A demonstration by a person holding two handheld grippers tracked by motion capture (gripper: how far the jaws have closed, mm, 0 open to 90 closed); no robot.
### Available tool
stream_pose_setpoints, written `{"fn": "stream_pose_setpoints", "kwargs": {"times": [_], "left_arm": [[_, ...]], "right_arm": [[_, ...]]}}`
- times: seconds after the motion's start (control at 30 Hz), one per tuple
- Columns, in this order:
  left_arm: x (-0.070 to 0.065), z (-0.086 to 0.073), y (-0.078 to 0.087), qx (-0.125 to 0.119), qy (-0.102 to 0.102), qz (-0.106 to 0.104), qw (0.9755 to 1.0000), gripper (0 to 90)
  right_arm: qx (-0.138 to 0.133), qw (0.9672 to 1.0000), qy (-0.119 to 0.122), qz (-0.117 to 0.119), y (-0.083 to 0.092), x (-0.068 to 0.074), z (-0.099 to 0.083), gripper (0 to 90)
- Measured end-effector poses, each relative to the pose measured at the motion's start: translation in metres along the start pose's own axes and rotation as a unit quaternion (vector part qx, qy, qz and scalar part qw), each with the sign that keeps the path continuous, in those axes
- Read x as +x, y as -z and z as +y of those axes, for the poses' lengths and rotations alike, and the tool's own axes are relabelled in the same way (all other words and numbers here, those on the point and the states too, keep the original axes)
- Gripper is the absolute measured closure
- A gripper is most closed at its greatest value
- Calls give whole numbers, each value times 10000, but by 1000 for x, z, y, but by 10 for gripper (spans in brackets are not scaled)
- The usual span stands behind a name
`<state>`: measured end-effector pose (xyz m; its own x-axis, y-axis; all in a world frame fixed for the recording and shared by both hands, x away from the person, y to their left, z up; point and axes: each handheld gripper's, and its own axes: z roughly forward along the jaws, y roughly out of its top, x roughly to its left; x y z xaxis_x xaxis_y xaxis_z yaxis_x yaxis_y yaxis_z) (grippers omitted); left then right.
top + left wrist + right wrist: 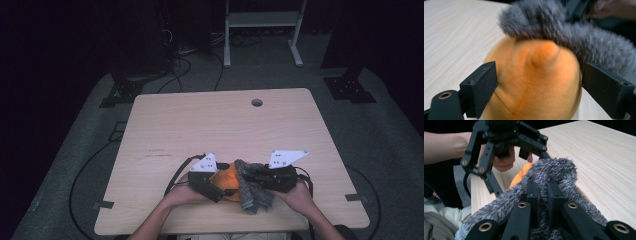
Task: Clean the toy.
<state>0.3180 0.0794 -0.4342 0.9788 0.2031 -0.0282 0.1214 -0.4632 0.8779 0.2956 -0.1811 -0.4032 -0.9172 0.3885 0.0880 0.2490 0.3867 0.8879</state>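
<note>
Faint unreadable print (156,152) on table (200,120), beyond tongs (231,186).

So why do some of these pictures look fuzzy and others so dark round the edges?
High view: only the table is lit, the room around it almost black. Left gripper view: the grey fuzzy sock and orange sock sit so close that they smear soft. Right gripper view: its own jaws look sharp, the far tabletop softer.

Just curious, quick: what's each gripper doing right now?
Left gripper: open, orange cloth between its jaws.
Right gripper: shut on grey sock.
</note>
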Motion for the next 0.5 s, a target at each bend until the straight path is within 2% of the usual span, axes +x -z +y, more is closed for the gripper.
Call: {"fn": "stream_pose_setpoints", "kwargs": {"times": [0.13,0.33,0.5], "left_arm": [[3,-1,3,-20,41,-35,10000,165],[3,-2,3,-134,46,-15,9999,139],[2,-2,4,-8,17,86,10000,117]], "right_arm": [[29,9999,-112,-28,4,-7,-7,820],[14,9992,-375,-139,14,-14,-23,819],[40,9992,-351,-171,15,-15,-24,819]]}}
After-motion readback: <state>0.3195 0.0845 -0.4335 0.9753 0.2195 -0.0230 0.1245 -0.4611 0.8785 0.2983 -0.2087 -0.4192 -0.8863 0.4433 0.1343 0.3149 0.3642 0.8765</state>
